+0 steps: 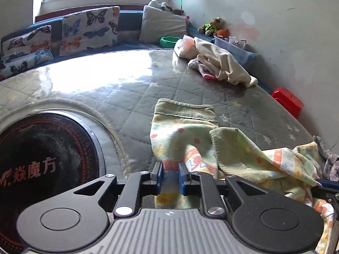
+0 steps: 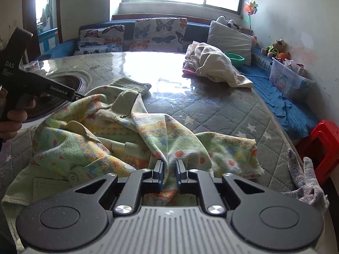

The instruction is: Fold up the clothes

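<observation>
Two grippers are on one garment, a child's green and yellow printed top [image 2: 148,135] with ribbed olive cuffs, which lies crumpled on the near part of the bench [image 2: 222,108], a round surface under a grey quilted cover with a glossy clear sheet over it. My left gripper [image 1: 170,174] has its blue-padded fingers [image 1: 160,175] closed on a strip of the patterned cloth, with one sleeve running forward from them and its cuff [image 1: 186,109] resting flat on the quilting. A second cuff [image 1: 224,139] is folded over just to the right of it. My right gripper [image 2: 169,172] pinches a raised fold of the same top between its fingers [image 2: 159,174], the cloth bunched up in a ridge that runs away from them. In the right wrist view I see the left gripper's black body [image 2: 38,89] and the hand [image 2: 12,116] holding it at the left edge, over the garment's far side.

A round black cooktop [image 1: 42,160] with red markings is set into the bench on the left. A heap of cream and pink clothes [image 2: 211,65] sits well apart at the far right of the bench. A grey knitted glove [image 2: 305,182] lies at the near right edge, just beside the top. Butterfly cushions [image 2: 156,33] line the sofa behind, and a red stool [image 2: 322,139] stands by the wall.
</observation>
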Demonstrator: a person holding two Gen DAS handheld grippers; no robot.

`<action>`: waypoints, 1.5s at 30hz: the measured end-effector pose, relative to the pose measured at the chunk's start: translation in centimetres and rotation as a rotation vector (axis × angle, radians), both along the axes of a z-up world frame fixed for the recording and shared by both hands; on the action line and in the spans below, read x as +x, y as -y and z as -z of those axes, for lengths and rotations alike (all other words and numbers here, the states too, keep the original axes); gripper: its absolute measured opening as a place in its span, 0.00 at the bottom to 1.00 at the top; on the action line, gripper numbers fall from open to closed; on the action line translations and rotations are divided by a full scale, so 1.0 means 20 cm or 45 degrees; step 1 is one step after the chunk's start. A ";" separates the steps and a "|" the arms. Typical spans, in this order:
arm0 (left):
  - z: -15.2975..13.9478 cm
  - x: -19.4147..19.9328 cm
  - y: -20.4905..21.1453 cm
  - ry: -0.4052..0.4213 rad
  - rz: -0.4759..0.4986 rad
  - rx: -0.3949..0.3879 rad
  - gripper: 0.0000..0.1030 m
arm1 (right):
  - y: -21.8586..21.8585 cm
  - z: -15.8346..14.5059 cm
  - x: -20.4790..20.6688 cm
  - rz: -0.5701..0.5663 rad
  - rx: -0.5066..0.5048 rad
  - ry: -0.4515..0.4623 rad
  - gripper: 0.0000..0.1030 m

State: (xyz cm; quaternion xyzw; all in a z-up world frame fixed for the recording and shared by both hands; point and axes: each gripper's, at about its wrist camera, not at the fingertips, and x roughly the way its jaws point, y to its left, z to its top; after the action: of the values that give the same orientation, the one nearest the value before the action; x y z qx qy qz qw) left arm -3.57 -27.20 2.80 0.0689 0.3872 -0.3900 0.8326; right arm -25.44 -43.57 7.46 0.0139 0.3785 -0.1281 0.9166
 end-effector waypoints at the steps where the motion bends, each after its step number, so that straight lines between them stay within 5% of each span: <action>1: 0.00 0.00 0.00 -0.001 0.001 -0.001 0.15 | 0.00 0.00 0.00 -0.004 -0.004 -0.007 0.10; 8: -0.01 0.01 -0.05 0.044 -0.039 -0.006 0.03 | -0.04 -0.10 0.05 -0.049 -0.121 0.002 0.02; 18: -0.31 0.13 -0.38 0.220 -0.291 -0.093 0.03 | -0.18 -0.52 0.31 -0.203 -0.417 0.167 0.00; 23: -0.43 0.23 -0.61 0.274 -0.429 -0.111 0.03 | -0.23 -0.66 0.49 -0.283 -0.399 0.164 0.00; 28: -0.43 0.24 -0.76 0.264 -0.489 -0.118 0.03 | -0.27 -0.52 0.51 -0.288 -0.237 0.067 0.07; 32: -0.44 0.16 -0.84 0.283 -0.495 -0.125 0.03 | -0.28 -0.33 0.53 -0.281 -0.026 -0.009 0.28; 37: -0.47 0.05 -0.97 0.293 -0.527 -0.153 0.03 | -0.23 -0.20 0.69 -0.225 -0.051 -0.010 0.41; 43: -0.49 0.00 -1.11 0.309 -0.590 -0.143 0.03 | -0.15 -0.03 0.91 -0.241 0.209 -0.122 0.35; 45: -0.49 0.01 -1.16 0.309 -0.625 -0.128 0.03 | -0.21 0.00 0.95 -0.279 0.166 -0.147 0.05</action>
State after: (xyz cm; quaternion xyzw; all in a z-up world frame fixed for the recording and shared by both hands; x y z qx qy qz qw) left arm -3.34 -4.01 12.50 -0.0222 0.2699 -0.1840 0.9449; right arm -6.46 -39.29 7.48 0.0247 0.4373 -0.0028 0.8990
